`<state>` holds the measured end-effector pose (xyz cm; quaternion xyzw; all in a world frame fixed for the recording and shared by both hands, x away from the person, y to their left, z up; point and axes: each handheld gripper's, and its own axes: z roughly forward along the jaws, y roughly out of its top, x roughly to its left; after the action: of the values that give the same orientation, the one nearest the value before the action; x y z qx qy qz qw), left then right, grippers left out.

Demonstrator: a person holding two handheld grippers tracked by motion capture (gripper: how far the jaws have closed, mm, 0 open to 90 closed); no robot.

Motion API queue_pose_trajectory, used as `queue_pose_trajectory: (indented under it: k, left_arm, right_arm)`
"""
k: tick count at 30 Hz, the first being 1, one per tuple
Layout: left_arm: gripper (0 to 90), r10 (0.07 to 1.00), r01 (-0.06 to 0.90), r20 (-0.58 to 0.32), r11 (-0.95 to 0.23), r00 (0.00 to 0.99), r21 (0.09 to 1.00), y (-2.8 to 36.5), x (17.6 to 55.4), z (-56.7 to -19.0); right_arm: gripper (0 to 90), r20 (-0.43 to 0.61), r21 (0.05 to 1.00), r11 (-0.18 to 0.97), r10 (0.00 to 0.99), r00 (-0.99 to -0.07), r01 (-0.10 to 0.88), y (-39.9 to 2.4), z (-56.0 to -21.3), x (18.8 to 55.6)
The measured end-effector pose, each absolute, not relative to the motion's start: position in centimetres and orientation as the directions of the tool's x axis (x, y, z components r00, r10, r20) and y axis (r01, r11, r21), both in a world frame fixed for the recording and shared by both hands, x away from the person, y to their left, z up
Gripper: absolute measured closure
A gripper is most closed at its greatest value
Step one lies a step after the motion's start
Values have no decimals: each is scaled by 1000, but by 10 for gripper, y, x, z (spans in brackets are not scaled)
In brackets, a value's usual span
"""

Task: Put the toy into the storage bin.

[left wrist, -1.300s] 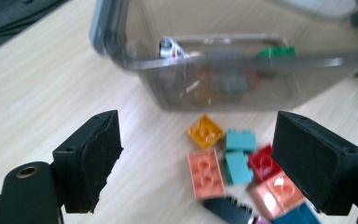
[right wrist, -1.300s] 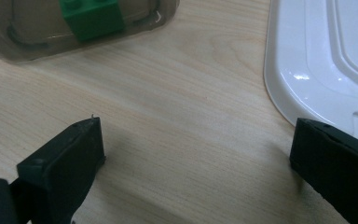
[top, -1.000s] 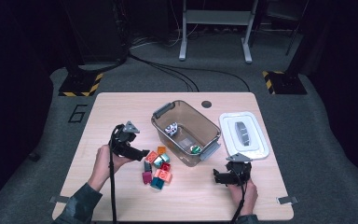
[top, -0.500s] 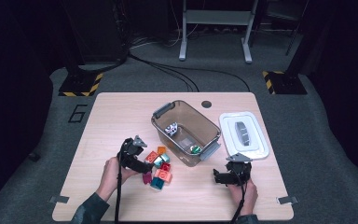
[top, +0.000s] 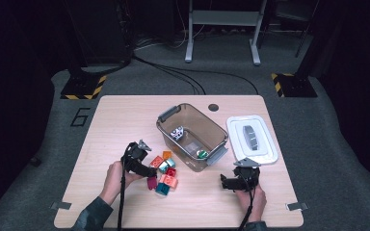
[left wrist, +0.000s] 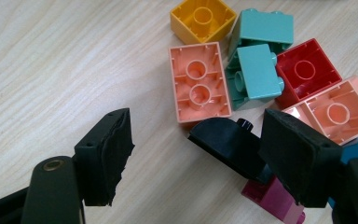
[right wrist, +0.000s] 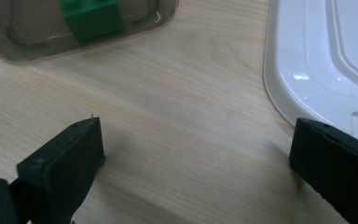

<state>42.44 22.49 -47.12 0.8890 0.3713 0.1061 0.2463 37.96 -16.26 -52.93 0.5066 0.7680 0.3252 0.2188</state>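
closing left gripper (left wrist: 193, 154) jaws, black block (left wrist: 228, 144) between, untouched

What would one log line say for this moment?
left gripper: open, jaws just closing around black piece | right gripper: open over table | green brick: in bin

From above, the bench (top: 125, 120) is the one well-lit area; the floor and the room behind fall off into near black, so the light appears to come from overhead. That view is soft and grainy, and small things on it lack crisp edges. The white lid (top: 251, 138) is bright but keeps its detail. In the left gripper view the bricks (left wrist: 200, 84) are sharp and evenly lit, while the near black fingers (left wrist: 107, 154) blur slightly and cast soft shadows on the wood. In the right gripper view the lid (right wrist: 326, 56) shows small glare spots, and the fingers (right wrist: 65, 158) are out of focus.
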Motion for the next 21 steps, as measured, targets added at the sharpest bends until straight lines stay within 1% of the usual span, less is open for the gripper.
queue_pose_trajectory:
  k: [2,5,10,12,18,20,21]
  left_arm:
    - [242,716,613,-22,-581,698,536,226,425,-470]
    - [240,715,610,-28,-574,698,546,221,426,-472]
    - [245,705,609,-13,-603,709,515,214,428,-478]
    - [249,704,606,12,-619,710,499,213,427,-480]
    - [258,706,612,32,-635,708,471,219,426,-482]
    - [275,703,613,37,-644,711,458,221,426,-482]
    - [284,697,613,42,-656,716,440,224,425,-483]
  right_arm:
    - [22,-2,723,266,924,-383,637,-162,-529,380]
    - [22,-1,724,264,924,-382,637,-162,-529,380]
    - [22,0,724,262,925,-379,638,-162,-529,380]
    - [22,-1,724,262,925,-379,638,-162,-529,380]
    - [22,-4,723,269,923,-385,637,-162,-529,380]
    - [23,-9,721,277,920,-392,635,-163,-529,380]
    - [22,-1,724,263,925,-381,637,-162,-529,380]
